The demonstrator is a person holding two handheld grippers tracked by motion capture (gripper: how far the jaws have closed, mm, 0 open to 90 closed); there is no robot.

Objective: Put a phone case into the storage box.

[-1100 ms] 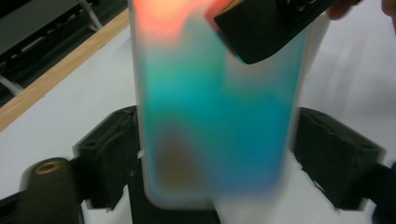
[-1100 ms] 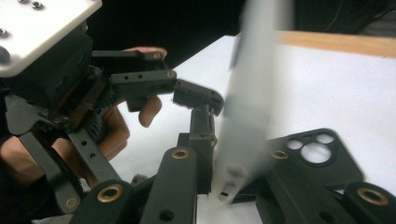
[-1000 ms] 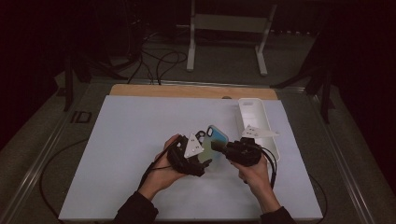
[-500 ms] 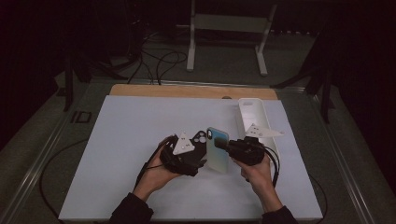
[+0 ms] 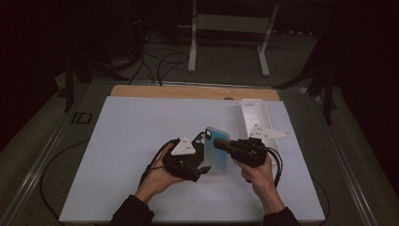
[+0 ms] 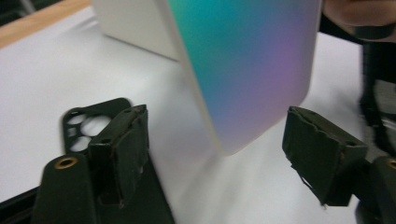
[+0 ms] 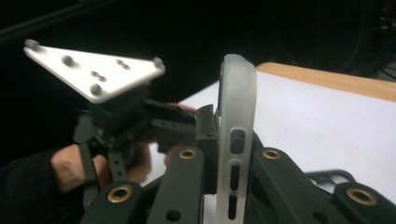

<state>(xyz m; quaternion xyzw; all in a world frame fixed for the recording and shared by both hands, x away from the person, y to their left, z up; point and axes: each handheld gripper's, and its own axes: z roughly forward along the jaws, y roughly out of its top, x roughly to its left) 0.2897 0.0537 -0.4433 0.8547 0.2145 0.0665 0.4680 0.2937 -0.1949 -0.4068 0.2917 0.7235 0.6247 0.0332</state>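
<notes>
A phone case (image 5: 217, 151) with a teal-to-purple back stands upright above the table. My right gripper (image 5: 223, 144) is shut on its edge; in the right gripper view the jaws (image 7: 233, 142) clamp the translucent rim of the case (image 7: 238, 84) near its port cutouts. My left gripper (image 5: 201, 165) is just left of the case, open. In the left gripper view the case (image 6: 252, 60) hangs ahead of the open jaws (image 6: 217, 125), touching neither. A black phone case (image 6: 88, 122) lies flat on the white mat beside the left jaw, also seen as the black case (image 5: 199, 140) from above.
A long white tray (image 5: 249, 117) lies at the back right of the white mat (image 5: 131, 141), close behind my right gripper. A wooden strip (image 5: 188, 92) edges the far side. Cables trail from both grippers toward the person.
My right gripper has turned the coloured case so that more of its back faces the camera, and brought it lower. The left gripper has shifted slightly left and nearer.
</notes>
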